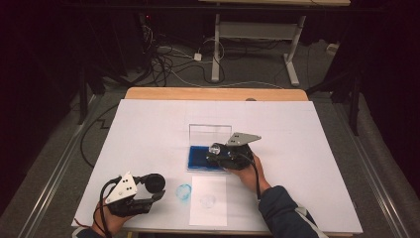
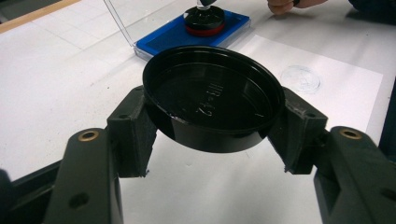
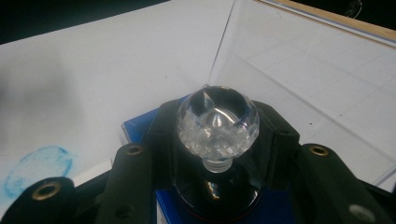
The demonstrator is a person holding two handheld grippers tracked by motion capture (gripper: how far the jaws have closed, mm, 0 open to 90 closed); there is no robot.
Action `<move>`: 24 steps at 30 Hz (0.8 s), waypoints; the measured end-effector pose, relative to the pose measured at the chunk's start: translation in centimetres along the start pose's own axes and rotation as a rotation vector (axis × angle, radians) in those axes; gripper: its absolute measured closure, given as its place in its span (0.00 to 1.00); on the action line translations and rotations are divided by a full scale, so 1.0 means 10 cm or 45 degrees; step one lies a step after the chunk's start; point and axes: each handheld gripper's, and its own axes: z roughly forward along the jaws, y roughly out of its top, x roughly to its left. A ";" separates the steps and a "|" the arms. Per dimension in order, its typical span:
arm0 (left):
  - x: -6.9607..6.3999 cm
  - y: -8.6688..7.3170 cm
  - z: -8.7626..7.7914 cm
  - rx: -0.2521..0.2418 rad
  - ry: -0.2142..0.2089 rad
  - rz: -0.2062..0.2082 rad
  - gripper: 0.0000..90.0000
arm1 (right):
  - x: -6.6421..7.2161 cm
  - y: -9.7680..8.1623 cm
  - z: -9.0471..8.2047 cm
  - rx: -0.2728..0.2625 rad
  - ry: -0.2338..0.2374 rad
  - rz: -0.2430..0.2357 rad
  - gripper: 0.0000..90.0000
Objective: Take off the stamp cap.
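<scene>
My left gripper (image 1: 154,187) rests at the table's near left, shut on a round black lid (image 1: 154,182). In the left gripper view the lid (image 2: 212,98) sits hollow side up, pinched at its rim by both pads (image 2: 133,126). My right gripper (image 1: 219,157) is shut on a stamp with a clear faceted knob (image 3: 217,122) and a black body. The stamp (image 2: 204,21) stands on a blue ink pad (image 1: 197,159) in the middle of the table. The pad's clear cover (image 1: 210,134) stands upright behind it.
A white paper sheet (image 1: 208,208) lies in front of the ink pad with a faint round imprint (image 2: 301,77) on it. A blue round smudge (image 1: 183,192) marks the white table cover beside it. Cables and a second table's legs lie beyond the far edge.
</scene>
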 end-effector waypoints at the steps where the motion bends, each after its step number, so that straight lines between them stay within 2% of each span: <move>1: 0.00 0.00 0.00 0.000 -0.001 0.000 0.40 | 0.00 0.00 0.00 -0.001 -0.001 -0.008 0.63; 12: 0.00 0.00 0.00 -0.003 -0.002 -0.004 0.40 | 0.03 0.03 -0.02 0.002 -0.012 -0.030 0.63; 24: 0.00 0.00 0.01 -0.006 0.000 -0.010 0.40 | 0.10 0.17 -0.19 -0.056 0.011 -0.045 0.63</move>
